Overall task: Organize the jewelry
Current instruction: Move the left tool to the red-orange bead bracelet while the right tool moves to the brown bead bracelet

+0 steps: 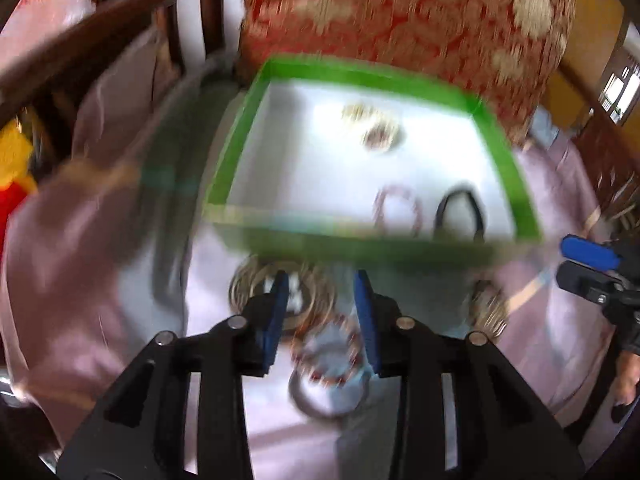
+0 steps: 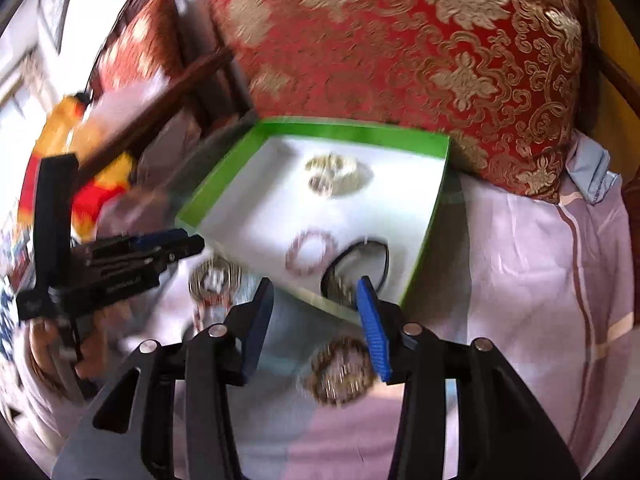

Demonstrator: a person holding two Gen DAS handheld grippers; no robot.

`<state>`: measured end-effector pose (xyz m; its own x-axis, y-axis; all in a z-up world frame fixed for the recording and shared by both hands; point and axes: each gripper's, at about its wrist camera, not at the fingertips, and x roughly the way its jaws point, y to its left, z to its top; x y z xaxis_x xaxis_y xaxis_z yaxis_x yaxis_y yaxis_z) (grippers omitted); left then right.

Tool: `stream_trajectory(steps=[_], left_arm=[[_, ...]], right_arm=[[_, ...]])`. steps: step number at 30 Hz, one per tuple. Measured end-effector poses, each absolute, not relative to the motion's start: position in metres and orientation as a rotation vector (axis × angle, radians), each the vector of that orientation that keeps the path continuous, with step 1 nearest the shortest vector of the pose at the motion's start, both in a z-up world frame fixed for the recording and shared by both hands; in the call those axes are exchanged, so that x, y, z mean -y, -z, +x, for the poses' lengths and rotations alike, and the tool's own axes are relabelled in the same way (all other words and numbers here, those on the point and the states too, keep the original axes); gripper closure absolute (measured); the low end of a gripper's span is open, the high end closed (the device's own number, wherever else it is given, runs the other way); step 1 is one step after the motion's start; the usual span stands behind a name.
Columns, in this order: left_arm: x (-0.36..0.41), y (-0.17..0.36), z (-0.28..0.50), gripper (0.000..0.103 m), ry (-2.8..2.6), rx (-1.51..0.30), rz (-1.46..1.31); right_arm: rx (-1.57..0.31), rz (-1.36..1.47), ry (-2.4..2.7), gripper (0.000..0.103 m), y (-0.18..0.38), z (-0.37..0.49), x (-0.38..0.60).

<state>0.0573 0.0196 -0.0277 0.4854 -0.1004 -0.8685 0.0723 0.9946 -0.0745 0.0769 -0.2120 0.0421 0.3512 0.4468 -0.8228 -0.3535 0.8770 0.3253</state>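
Both grippers hover over a lilac sheet (image 2: 540, 280), jaws apart & holding nothing. Nearest the L gripper (image 1: 323, 280): a red-beaded bangle (image 1: 328, 354) w/ a plain ring (image 1: 320, 400) under it, a coil of thin bangles (image 1: 280, 292) just beyond, all loose on the sheet. The R gripper (image 2: 316, 288) hangs over a gold bracelet (image 2: 342, 372), seemingly lined up for a pick. Beyond, the green box (image 2: 424, 264) sits open against a red cushion (image 2: 400, 60), prob. as the drop spot; inside are a pink bracelet (image 2: 311, 252), a black cord (image 2: 360, 260) & a pale cluster (image 2: 336, 176). R view shows the gold bracelet whole; L view catches only its edge, but alone shows the plain ring. Heavy blur, esp. in L view.
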Motion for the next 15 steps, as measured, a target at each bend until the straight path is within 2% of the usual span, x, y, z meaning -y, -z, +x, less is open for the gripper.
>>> stream_trajectory(steps=[4,10,15], left_arm=[[-0.026,0.059,0.051,0.069,0.077,-1.141,-0.036],[-0.022,0.076,0.049,0.073,0.057,-1.175,-0.018],[-0.019,0.081,0.051,0.073,0.072,-1.174,-0.044]], right_arm=[[-1.178,0.043,-0.534,0.059,-0.014,0.051,0.208],[-1.287,0.013,-0.426,0.060,0.030,0.045,0.214],[-1.260,-0.045,-0.379,0.071,0.040,0.047,0.205]])
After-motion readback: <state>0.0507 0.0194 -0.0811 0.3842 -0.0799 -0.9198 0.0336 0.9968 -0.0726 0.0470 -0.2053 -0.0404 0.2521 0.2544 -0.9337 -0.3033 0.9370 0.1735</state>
